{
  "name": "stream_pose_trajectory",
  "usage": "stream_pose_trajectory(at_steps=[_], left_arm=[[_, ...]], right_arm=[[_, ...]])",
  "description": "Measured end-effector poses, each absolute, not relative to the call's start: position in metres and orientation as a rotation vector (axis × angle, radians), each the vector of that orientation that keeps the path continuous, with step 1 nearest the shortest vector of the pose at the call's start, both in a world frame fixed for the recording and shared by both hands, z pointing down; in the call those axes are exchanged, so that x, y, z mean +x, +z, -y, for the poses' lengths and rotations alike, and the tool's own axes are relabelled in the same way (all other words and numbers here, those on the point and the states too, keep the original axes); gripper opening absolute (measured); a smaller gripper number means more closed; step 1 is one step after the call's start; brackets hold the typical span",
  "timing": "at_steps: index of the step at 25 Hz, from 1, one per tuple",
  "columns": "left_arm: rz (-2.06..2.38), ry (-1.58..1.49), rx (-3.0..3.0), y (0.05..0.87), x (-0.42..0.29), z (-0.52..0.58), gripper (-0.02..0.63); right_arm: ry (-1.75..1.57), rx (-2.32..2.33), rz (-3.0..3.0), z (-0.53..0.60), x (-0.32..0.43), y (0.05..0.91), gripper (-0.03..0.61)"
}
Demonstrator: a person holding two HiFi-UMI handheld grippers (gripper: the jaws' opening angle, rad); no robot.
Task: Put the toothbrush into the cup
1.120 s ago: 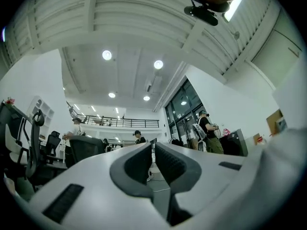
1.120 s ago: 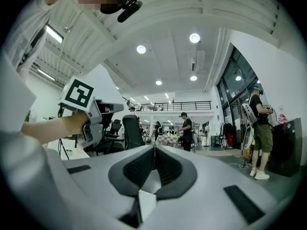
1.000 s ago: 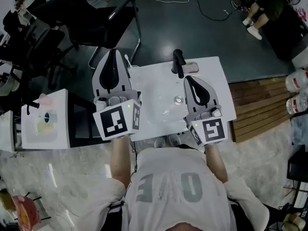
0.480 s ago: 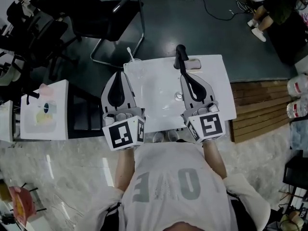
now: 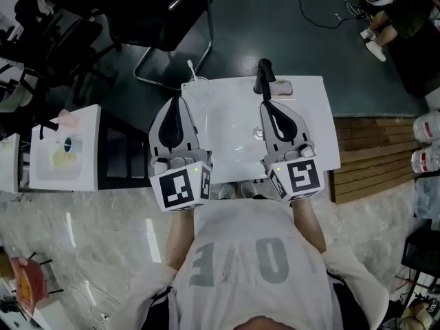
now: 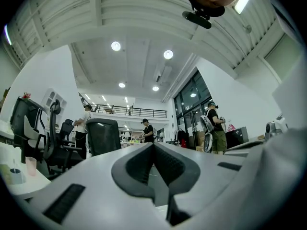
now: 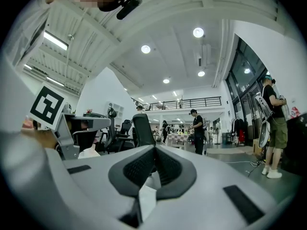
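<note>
A thin white toothbrush (image 5: 192, 70) sticks out past the far left corner of the white table (image 5: 227, 115); I cannot tell whether it stands in a clear cup there. My left gripper (image 5: 176, 100) hovers over the table's left edge, just short of the toothbrush, shut and empty. My right gripper (image 5: 265, 104) is over the table's right half, also shut with nothing in it. In the left gripper view the jaws (image 6: 154, 145) meet and point out into the room. The right gripper view shows the same for its jaws (image 7: 154, 147).
A black upright fitting (image 5: 262, 78) stands at the table's far edge with a pale object (image 5: 280, 88) beside it. A small round metal piece (image 5: 259, 134) sits mid-table. A black chair (image 5: 165, 26) stands beyond, a white side table (image 5: 65, 150) to the left, and wooden decking (image 5: 371, 150) to the right.
Both grippers have drawn back toward me and the table's near edge. The left one has dropped lower and looks smaller. Both stayed shut.
</note>
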State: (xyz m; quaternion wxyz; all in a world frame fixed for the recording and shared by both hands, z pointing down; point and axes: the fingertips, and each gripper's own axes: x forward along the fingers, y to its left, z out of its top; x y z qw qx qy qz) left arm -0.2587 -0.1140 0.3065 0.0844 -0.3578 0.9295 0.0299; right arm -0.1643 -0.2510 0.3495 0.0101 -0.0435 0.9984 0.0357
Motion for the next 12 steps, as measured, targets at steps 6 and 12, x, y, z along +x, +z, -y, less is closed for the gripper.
stream_pose_trajectory(at_steps=[6,12], left_arm=[[-2.777,0.085,-1.065,0.3077,-0.2583,0.1135,0.028],[-2.794,0.083,-1.05,0.3107,-0.2599,0.1091,0.028]], right_arm=[[0.107,-0.118,-3.116,0.2515,-0.1654,0.3487,0.029],[0.106,-0.122,-3.119,0.2527,-0.1664,0.3494,0.029]])
